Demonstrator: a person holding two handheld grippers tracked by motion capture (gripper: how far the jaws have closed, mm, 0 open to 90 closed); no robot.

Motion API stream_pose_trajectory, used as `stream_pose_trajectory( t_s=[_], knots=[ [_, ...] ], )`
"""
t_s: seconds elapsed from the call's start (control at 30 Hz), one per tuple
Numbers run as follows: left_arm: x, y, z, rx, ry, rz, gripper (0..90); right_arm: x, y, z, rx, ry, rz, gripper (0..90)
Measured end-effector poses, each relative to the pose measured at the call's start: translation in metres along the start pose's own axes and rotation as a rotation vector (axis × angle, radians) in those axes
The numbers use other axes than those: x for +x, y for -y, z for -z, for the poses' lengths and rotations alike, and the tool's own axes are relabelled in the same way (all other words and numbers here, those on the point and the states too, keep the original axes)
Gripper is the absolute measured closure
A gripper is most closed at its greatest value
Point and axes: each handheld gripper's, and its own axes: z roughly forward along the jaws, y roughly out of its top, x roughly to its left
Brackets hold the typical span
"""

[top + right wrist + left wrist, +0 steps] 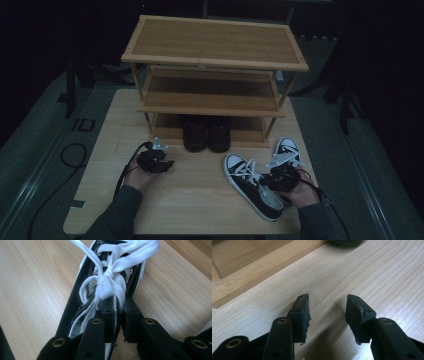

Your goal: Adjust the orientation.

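A black canvas sneaker [252, 186] with white laces lies on the wooden table [200, 195] at the right front, toe pointing away. My right gripper [281, 176] is shut on the side wall of this sneaker [85, 290], just behind the lace bow [107, 281]. A second matching sneaker [289, 150] lies beside it to the right. My left gripper [161, 161] hovers low over bare table at the left, in front of the rack; its jaws stand open with nothing between them [327, 311].
A three-tier bamboo shoe rack [215, 47] stands at the back of the table. A pair of dark shoes [206, 132] sits on its bottom shelf. The rack's bottom rail [249, 272] lies close ahead of the left gripper. Cables trail off the left edge.
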Motion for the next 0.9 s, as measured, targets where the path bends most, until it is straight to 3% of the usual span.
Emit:
stream_pose_trajectory(
  t_s=[0.07,0.2,0.43,0.6,0.9],
  knots=[
    [0.000,0.000,0.000,0.000,0.000,0.000,54.7,0.002,-0.002,0.003,0.004,0.012,0.007,72.9],
    [0.000,0.000,0.000,0.000,0.001,-0.001,54.7,-0.001,-0.003,0.014,-0.023,0.045,-0.026,63.8],
    [0.000,0.000,0.000,0.000,0.001,-0.001,54.7,-0.005,-0.002,0.036,-0.083,0.052,-0.052,60.0],
    [0.000,0.000,0.000,-0.001,0.001,0.000,54.7,-0.014,0.002,0.050,-0.116,0.103,-0.086,59.2],
    [0.000,0.000,-0.001,-0.002,0.000,0.001,54.6,-0.021,0.007,0.051,-0.089,0.176,-0.126,56.4]
  ],
)
